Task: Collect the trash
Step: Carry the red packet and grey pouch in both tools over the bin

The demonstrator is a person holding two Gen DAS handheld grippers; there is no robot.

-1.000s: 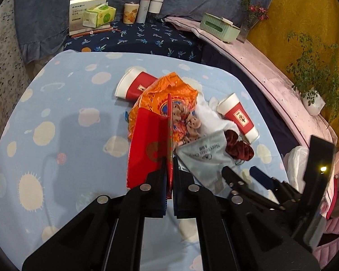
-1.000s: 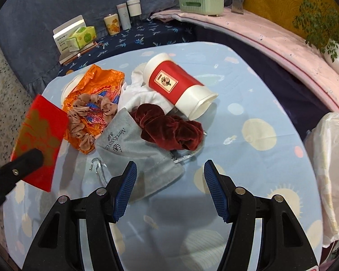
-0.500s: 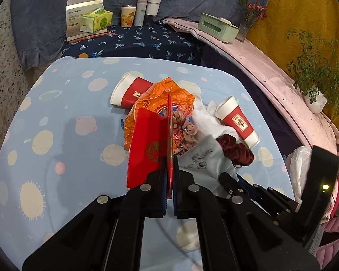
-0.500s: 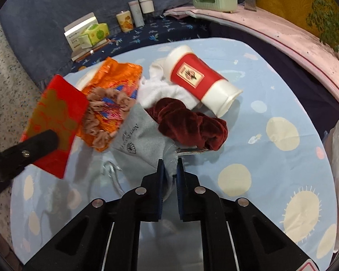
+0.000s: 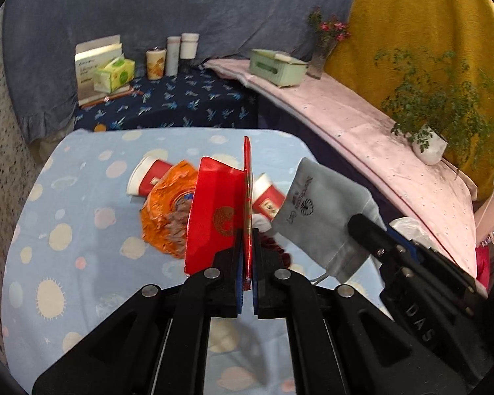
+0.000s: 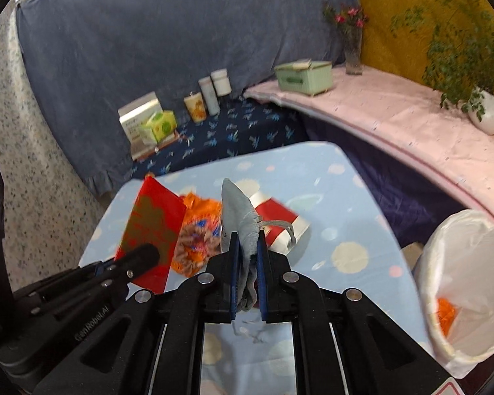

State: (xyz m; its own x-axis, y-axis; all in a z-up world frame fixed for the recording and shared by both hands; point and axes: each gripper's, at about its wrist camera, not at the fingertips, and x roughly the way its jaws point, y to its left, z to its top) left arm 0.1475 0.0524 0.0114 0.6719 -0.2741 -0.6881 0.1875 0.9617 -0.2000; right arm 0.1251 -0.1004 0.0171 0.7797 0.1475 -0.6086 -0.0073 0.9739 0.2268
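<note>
Both loads up off the bench [image 6: 355,197]: left gripper [image 5: 246,263] pinching red envelope [image 5: 214,217], right gripper [image 6: 247,263] pinching grey pouch [image 6: 238,214]; best swing over the lined bin [image 6: 471,230] at right before releasing

I count two grippers, the left gripper [image 5: 246,256] with one red envelope [image 5: 214,217] in its grasp and the right gripper [image 6: 247,250] with one grey drawstring pouch [image 6: 238,217], and on the one table with the blue spotted cloth [image 5: 82,230] I see two red paper cups [image 5: 148,181] [image 5: 268,197], one orange snack wrapper [image 5: 168,204] and one dark red scrunchie [image 5: 276,247]. At the back I make out one white box [image 5: 92,62], one green tissue pack [image 5: 113,74], three small containers [image 5: 155,63] [image 5: 173,55] [image 5: 189,45], one mint-green box [image 5: 276,67], one vase of flowers [image 5: 322,52] and one potted plant [image 5: 429,144]. Beside the table stands one white-lined bin [image 6: 461,283].
</note>
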